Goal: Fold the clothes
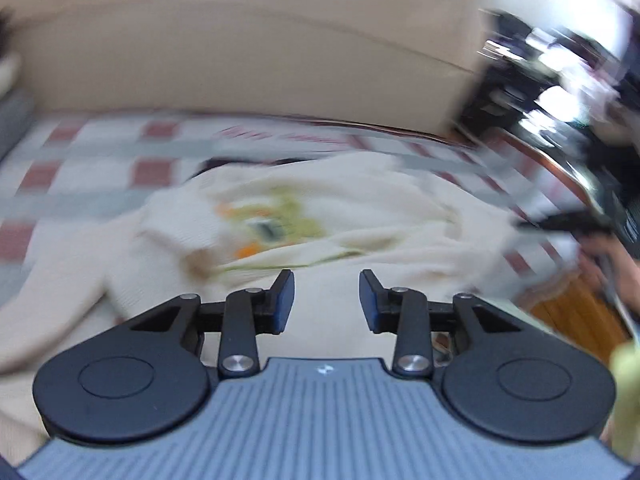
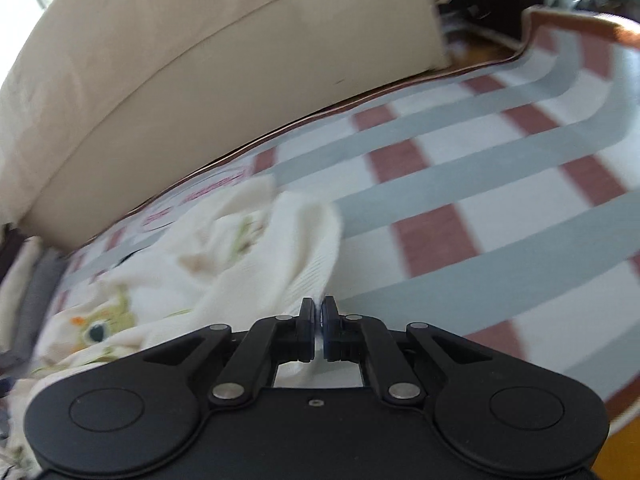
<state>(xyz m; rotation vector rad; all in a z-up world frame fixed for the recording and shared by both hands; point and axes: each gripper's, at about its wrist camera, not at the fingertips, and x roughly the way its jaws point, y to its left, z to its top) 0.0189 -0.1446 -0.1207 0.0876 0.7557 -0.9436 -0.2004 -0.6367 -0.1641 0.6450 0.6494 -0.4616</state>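
Observation:
A cream knit sweater (image 1: 304, 216) with a green and orange animal print lies rumpled on a checked blanket (image 1: 92, 152). My left gripper (image 1: 327, 298) hangs just above the sweater's near part, open, with nothing between its blue pads. In the right wrist view the same sweater (image 2: 224, 256) spreads to the left, its print (image 2: 104, 324) near the lower left. My right gripper (image 2: 319, 322) is shut on a thin edge of the sweater's cloth, which runs up from the pads. The other gripper and a hand (image 1: 612, 256) show at the right of the left wrist view.
A beige sofa cushion (image 2: 168, 80) rises behind the blanket (image 2: 480, 184). The blanket's brown border (image 2: 580, 24) curls at the far right, with wooden floor (image 1: 576, 312) and dark clutter (image 1: 552, 80) beyond. Grey fabric (image 2: 36, 292) lies at the left edge.

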